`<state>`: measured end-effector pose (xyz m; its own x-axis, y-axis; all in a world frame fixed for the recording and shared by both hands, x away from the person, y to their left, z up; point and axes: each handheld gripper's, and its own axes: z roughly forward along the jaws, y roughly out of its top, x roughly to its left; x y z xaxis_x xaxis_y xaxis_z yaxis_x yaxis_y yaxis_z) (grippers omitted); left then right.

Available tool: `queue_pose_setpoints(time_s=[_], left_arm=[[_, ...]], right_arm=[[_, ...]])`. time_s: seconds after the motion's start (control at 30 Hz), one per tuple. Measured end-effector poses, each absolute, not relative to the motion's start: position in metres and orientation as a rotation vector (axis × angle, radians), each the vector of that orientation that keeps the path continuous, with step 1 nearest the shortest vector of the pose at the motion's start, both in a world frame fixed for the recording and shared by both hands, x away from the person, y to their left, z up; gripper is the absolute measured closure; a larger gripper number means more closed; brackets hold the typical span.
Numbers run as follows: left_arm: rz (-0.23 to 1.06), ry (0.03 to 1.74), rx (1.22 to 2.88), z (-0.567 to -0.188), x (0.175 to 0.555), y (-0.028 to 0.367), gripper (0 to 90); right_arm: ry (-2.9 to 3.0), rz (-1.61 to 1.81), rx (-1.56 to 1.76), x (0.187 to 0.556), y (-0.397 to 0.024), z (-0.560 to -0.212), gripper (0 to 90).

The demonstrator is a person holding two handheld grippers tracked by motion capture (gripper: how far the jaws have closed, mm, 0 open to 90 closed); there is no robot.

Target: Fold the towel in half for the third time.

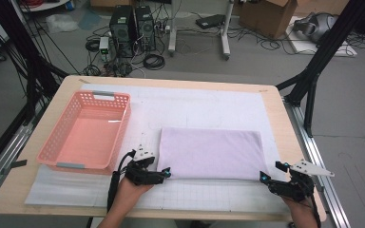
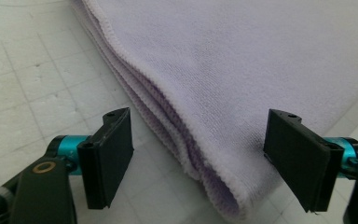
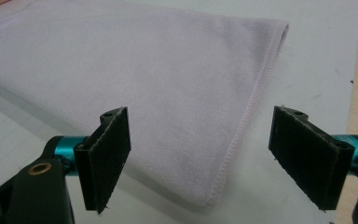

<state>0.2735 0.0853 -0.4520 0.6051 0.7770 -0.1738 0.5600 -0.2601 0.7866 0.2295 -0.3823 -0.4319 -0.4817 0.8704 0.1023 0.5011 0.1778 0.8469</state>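
Tongs (image 1: 167, 174) open at towel (image 1: 211, 153); basket (image 1: 57, 137) empty.

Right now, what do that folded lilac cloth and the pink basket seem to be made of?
The folded cloth looks like soft, matte microfibre or terry: a fine nap and stitched hems show in the left gripper view, with several layers at the fold. The basket looks like moulded plastic, slightly glossy, with rows of punched holes along its walls.

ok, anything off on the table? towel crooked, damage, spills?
Nothing stands out. The folded lilac towel lies flat and square on the white mat, edges stacked neatly at its near-left corner. The pink basket sits upright beside it. Left gripper and right gripper are open at the towel's near corners.
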Motion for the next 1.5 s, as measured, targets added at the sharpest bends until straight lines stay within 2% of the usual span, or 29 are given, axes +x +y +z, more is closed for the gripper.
queue_pose_setpoints(time_s=[0.17, 0.27, 0.47, 0.57, 0.73, 0.9, 1.07, 1.5], left_arm=[[0.390, 1.051, 1.996, -0.452, 0.269, 0.080, 30.0], [0.403, 1.050, 2.005, -0.451, 0.266, 0.079, 36.5], [0.361, 1.060, 1.974, -0.451, 0.265, 0.080, 52.0], [0.329, 1.069, 1.950, -0.451, 0.264, 0.079, 63.1], [0.318, 1.082, 1.933, -0.450, 0.263, 0.076, 73.3], [0.303, 1.085, 1.913, -0.449, 0.262, 0.078, 76.1], [0.273, 1.083, 1.895, -0.451, 0.264, 0.082, 76.2], [0.226, 1.096, 1.865, -0.451, 0.266, 0.087, 76.2]], right_arm=[[2.068, 1.226, 1.280, 0.231, -0.380, -0.433, 19.7], [2.071, 1.227, 1.279, 0.233, -0.379, -0.432, 19.7], [2.096, 1.246, 1.269, 0.239, -0.370, -0.431, 19.6], [2.105, 1.261, 1.247, 0.244, -0.361, -0.428, 19.6], [2.177, 1.284, 1.206, 0.255, -0.345, -0.422, 19.6], [2.189, 1.348, 1.155, 0.268, -0.327, -0.412, 19.6], [2.239, 1.400, 1.088, 0.295, -0.292, -0.404, 19.5], [2.400, 1.243, 1.044, 0.362, -0.225, -0.402, 20.3]])
